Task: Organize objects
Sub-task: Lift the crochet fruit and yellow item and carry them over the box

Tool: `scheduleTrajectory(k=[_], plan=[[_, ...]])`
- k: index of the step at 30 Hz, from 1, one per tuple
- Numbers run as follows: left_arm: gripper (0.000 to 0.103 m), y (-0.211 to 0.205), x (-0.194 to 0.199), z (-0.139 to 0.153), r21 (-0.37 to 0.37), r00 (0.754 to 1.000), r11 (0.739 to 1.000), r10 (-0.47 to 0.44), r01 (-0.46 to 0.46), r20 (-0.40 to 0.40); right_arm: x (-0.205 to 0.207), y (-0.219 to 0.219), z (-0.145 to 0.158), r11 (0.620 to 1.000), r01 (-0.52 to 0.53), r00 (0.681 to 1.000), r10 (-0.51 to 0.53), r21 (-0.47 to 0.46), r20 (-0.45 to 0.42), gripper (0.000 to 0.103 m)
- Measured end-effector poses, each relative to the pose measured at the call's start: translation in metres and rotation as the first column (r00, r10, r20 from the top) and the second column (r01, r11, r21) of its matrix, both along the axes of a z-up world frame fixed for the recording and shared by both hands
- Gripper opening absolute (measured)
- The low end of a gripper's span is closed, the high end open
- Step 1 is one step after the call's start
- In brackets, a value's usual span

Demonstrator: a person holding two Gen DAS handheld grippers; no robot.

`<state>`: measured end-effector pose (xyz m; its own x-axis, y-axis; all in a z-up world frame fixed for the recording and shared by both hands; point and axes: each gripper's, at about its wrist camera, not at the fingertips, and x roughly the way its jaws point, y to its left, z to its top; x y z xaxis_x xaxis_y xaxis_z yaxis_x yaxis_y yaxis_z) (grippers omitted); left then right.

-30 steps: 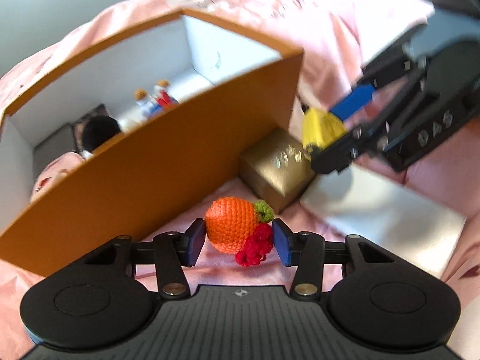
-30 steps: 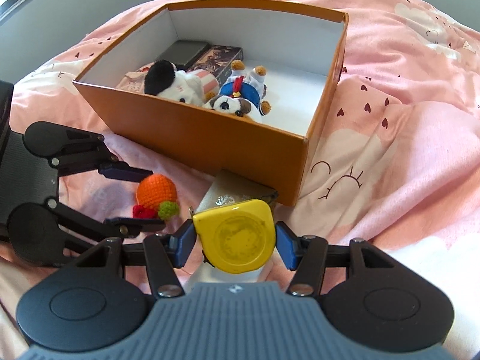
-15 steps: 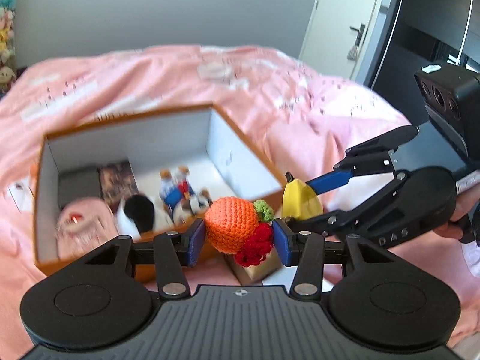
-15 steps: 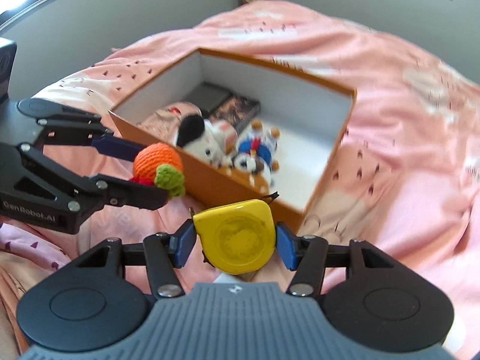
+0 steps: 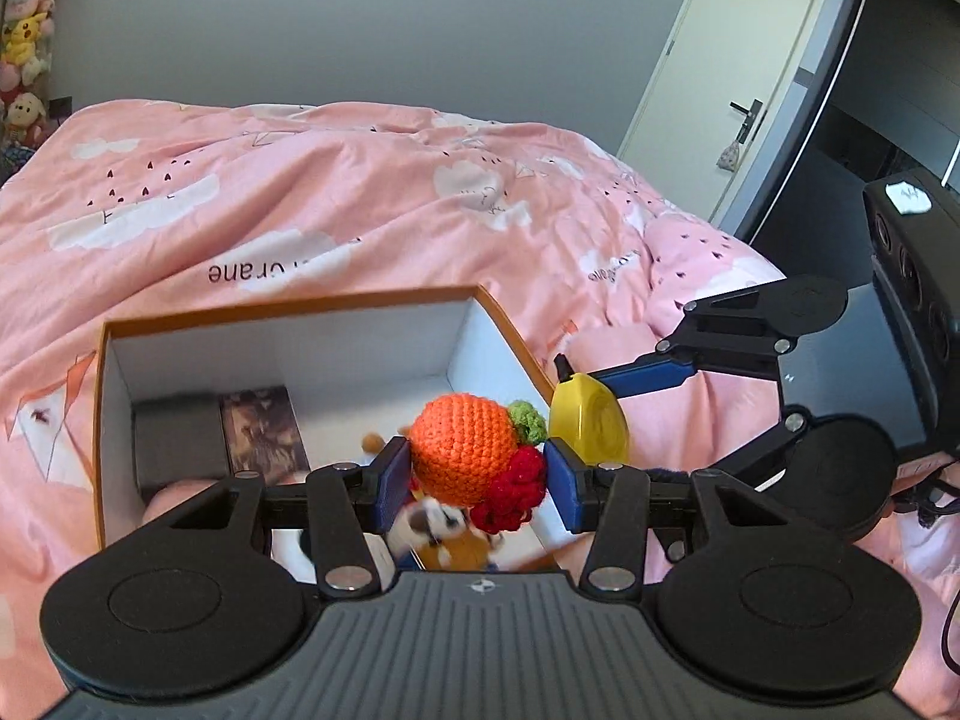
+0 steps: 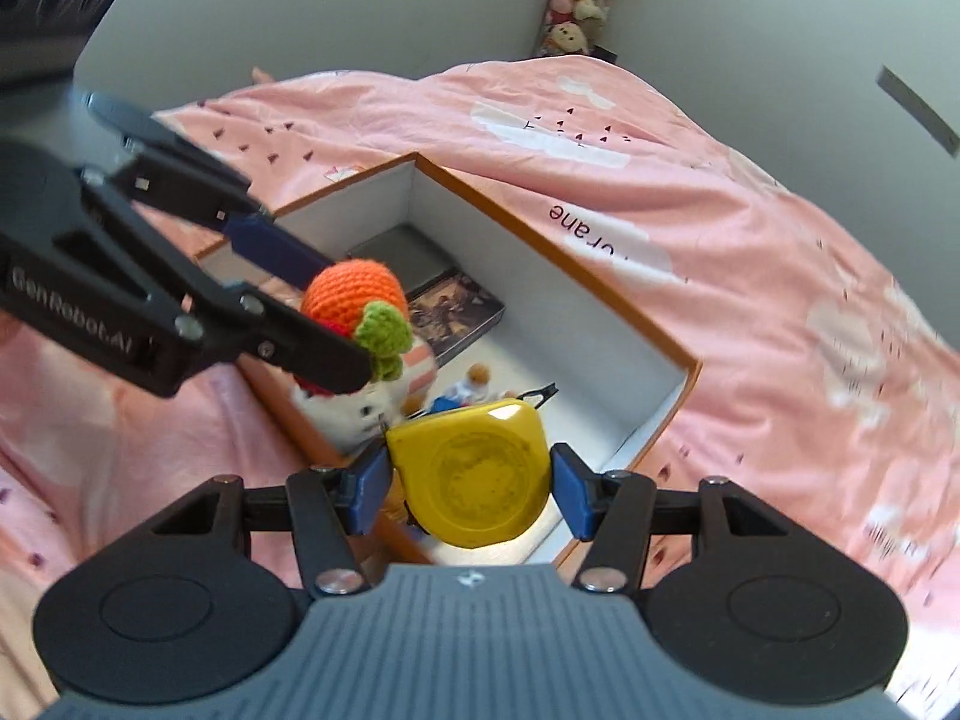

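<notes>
My left gripper (image 5: 477,477) is shut on a crocheted orange fruit toy (image 5: 462,450) with a green leaf and red berries, held above the open orange box (image 5: 288,306). My right gripper (image 6: 468,489) is shut on a yellow tape measure (image 6: 474,474), held over the box's near right corner. In the right wrist view the left gripper (image 6: 336,330) and its fruit toy (image 6: 354,294) hang over the box (image 6: 540,240). In the left wrist view the right gripper's tape measure (image 5: 588,426) sits at the box's right wall.
Inside the box lie a dark flat case (image 5: 177,444), a brown picture box (image 5: 261,429), a white plush (image 6: 354,408) and small dolls (image 6: 474,384). The box rests on a pink quilt (image 5: 360,210). A door (image 5: 738,60) stands at the right.
Both grippers have risen from the quilt beside the box and moved over the open box, each still gripping its object. The gold box and white slab have left view.
</notes>
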<state>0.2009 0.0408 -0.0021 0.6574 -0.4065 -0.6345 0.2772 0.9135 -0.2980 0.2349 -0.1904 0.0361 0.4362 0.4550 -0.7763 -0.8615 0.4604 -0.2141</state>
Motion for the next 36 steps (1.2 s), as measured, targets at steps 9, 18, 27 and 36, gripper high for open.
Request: scheduleTrajectory(k=[9,18,27,36], plan=[[0.055,0.012,0.072,-0.019,0.031,0.993,0.994,-0.102,0.104,-0.063,0.065,0.039,-0.023,0.981,-0.123,0.989,0.134,-0.152,0.066,0.059],[0.055,0.016,0.131,-0.063,0.128,0.976,0.977,-0.15,0.171,-0.158,0.119,0.072,-0.072,0.938,-0.215,0.975,0.223,-0.272,-0.002,0.059],[0.055,0.017,0.155,-0.096,0.16,0.963,0.968,-0.157,0.194,-0.218,0.152,0.091,-0.103,0.953,-0.141,0.988,0.119,-0.268,-0.096,0.059],[0.056,0.018,0.167,-0.113,0.208,0.941,0.942,-0.204,0.265,-0.271,0.152,0.1,-0.118,0.945,-0.208,0.973,0.174,-0.251,-0.152,0.058]])
